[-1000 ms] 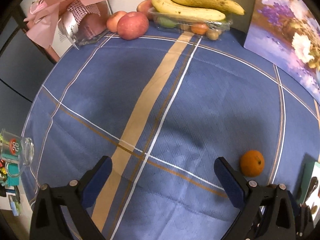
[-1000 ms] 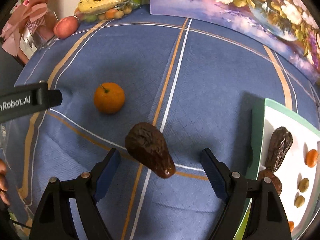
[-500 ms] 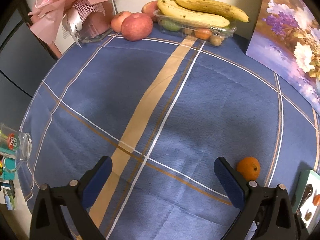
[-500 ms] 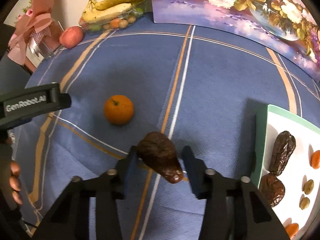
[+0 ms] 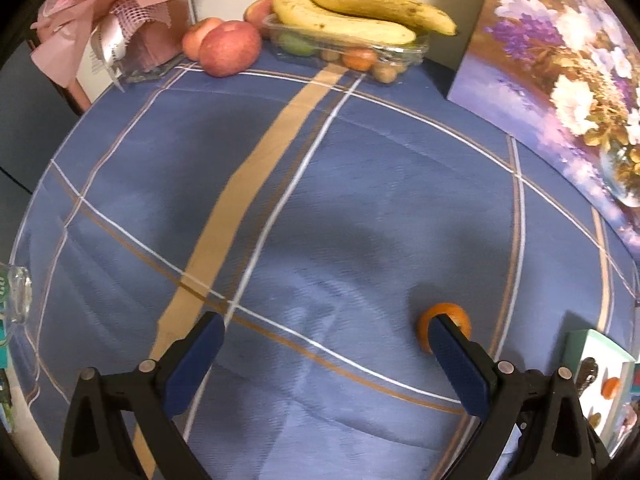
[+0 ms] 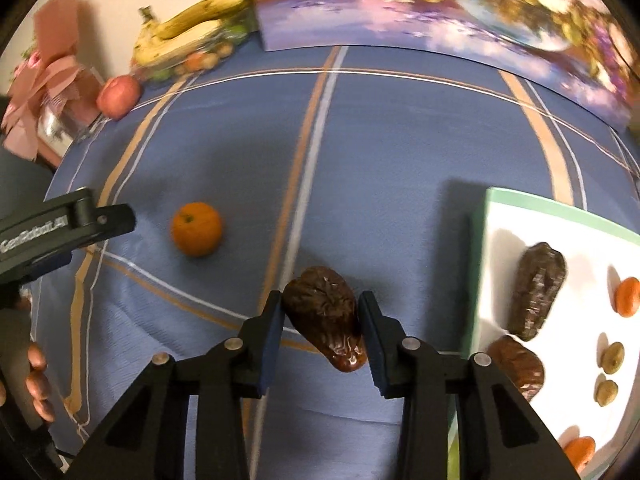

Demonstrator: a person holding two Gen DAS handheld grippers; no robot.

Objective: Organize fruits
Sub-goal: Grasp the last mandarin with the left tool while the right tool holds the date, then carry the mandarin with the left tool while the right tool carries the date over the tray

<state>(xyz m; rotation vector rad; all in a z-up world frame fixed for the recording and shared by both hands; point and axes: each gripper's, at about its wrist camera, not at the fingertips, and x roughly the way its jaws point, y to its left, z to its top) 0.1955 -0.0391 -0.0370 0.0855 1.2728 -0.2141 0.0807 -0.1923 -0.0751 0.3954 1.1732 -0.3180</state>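
Blue checked cloth covers the counter (image 6: 400,152) where my right gripper (image 6: 322,318), jaws just closed, pinches a soft, sticky, light date (image 6: 322,312) across its plump middle, while my left gripper (image 5: 324,344) stands wide and empty.

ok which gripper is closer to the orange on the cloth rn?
Left. The left gripper is open, and one finger's tip overlaps the orange in its own view. The right gripper is shut on the dark brown fruit, off to the orange's side.
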